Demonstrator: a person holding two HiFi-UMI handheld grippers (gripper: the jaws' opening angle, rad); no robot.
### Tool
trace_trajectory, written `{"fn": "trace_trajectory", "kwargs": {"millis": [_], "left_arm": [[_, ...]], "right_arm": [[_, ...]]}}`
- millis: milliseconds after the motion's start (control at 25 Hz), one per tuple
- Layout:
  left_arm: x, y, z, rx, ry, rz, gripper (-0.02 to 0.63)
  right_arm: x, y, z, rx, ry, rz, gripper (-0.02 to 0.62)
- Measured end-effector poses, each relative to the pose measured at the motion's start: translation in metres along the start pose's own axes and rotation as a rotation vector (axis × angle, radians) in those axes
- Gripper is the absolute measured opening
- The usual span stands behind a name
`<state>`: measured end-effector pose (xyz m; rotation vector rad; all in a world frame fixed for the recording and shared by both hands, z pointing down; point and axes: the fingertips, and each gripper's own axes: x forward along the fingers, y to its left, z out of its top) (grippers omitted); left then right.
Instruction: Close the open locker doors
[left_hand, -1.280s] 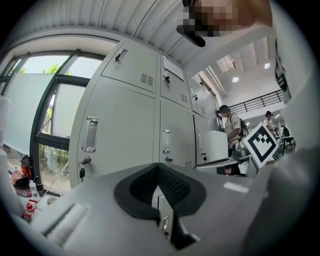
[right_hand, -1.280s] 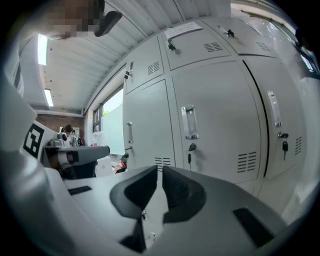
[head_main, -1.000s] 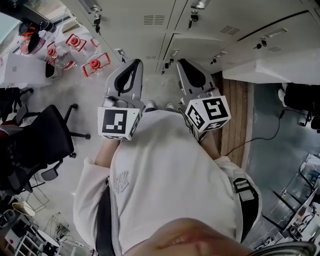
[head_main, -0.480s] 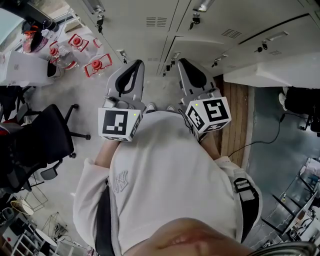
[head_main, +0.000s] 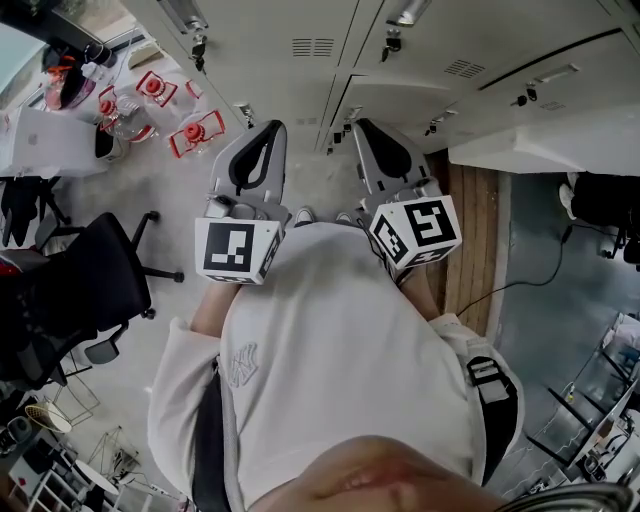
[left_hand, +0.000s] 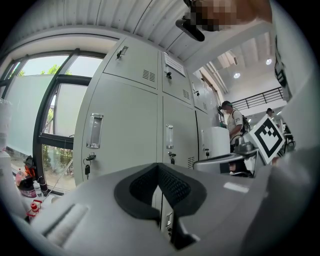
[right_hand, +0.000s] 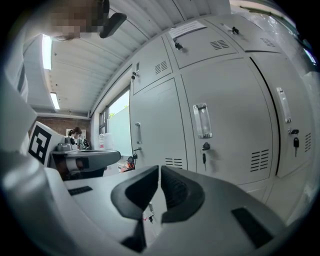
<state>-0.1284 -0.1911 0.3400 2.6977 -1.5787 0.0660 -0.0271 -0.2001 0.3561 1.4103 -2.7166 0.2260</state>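
Grey locker doors (head_main: 300, 60) fill the top of the head view, each with a handle and a key. Those straight ahead look closed (left_hand: 125, 135) (right_hand: 225, 125). At the right a pale door leaf (head_main: 545, 135) stands out from the row. My left gripper (head_main: 268, 128) and right gripper (head_main: 366, 127) are held side by side in front of a white shirt and point at the lockers, short of them. In the left gripper view (left_hand: 159, 172) and the right gripper view (right_hand: 160, 172) the dark pads meet at the tips, with nothing between them.
A black office chair (head_main: 90, 280) stands at the left. Red-lidded containers (head_main: 190, 130) lie on the floor by the lockers. A wooden floor strip (head_main: 470, 230) and a black cable (head_main: 520, 280) run at the right. A person (left_hand: 232, 122) stands in the background.
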Motion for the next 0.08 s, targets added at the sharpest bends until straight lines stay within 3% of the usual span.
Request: {"fn": "trace_trajectory", "kwargs": {"millis": [80], "left_arm": [[0.0002, 0.0015, 0.0005, 0.000, -0.001, 0.001, 0.002]], "right_arm": [[0.0012, 0.0005, -0.0002, 0.001, 0.001, 0.001, 0.021]]}}
